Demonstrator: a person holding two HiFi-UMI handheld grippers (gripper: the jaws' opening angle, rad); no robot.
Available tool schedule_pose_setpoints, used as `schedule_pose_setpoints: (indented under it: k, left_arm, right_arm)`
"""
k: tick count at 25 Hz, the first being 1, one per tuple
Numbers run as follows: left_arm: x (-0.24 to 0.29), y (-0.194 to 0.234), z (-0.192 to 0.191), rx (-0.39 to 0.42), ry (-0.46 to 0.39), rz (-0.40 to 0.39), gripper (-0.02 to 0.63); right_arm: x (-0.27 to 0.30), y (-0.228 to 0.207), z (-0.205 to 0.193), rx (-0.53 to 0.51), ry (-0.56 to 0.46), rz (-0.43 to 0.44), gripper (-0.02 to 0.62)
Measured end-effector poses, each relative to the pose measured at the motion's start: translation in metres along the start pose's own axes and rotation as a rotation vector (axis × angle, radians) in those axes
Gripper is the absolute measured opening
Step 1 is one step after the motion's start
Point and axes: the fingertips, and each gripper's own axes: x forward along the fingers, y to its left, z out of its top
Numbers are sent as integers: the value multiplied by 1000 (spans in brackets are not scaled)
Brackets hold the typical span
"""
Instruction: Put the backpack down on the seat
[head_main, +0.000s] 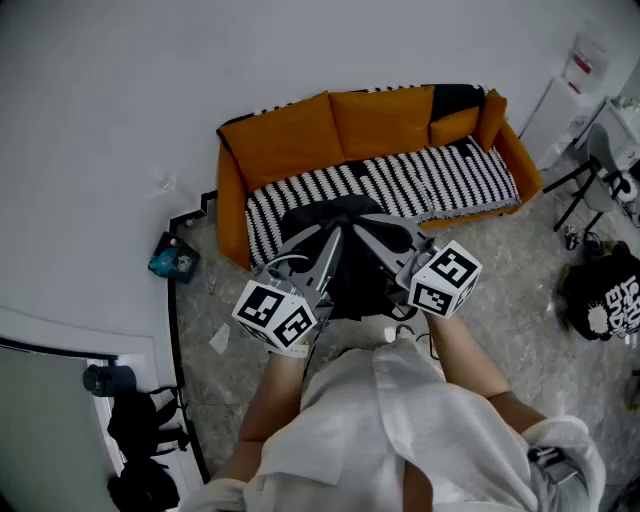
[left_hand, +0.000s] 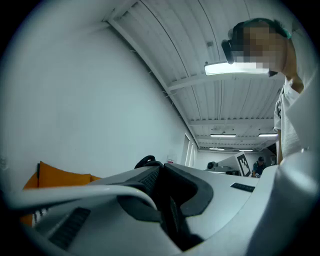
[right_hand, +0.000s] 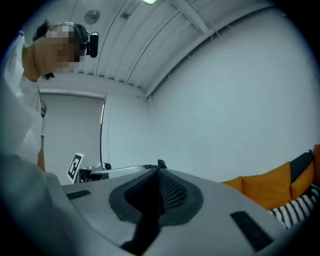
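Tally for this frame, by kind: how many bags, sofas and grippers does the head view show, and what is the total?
Bags: 2, the black backpack hanging from both grippers and a black white-printed bag on the floor
Sofas: 1, the orange sofa with a striped seat cover
Grippers: 2, left gripper and right gripper
Total: 5

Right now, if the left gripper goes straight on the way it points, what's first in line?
Past the backpack it grips, probably the white wall above the orange sofa backrest; depth is unclear.
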Motion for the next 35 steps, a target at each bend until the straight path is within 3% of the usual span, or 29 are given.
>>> schedule_pose_setpoints:
  k: [17, 28, 35]
  left_arm:
    - [-13, 5, -6, -37, -11, -20, 44]
    - [-18, 38, -5, -53, -2, -29, 44]
    - [-2, 66, -6, -76, 11, 3, 44]
  right_arm:
    - [5, 9, -9, 26, 8, 21, 32]
    - [36, 4, -20, 36, 30, -3, 32]
    - [59, -21, -23, 55, 55, 34, 32]
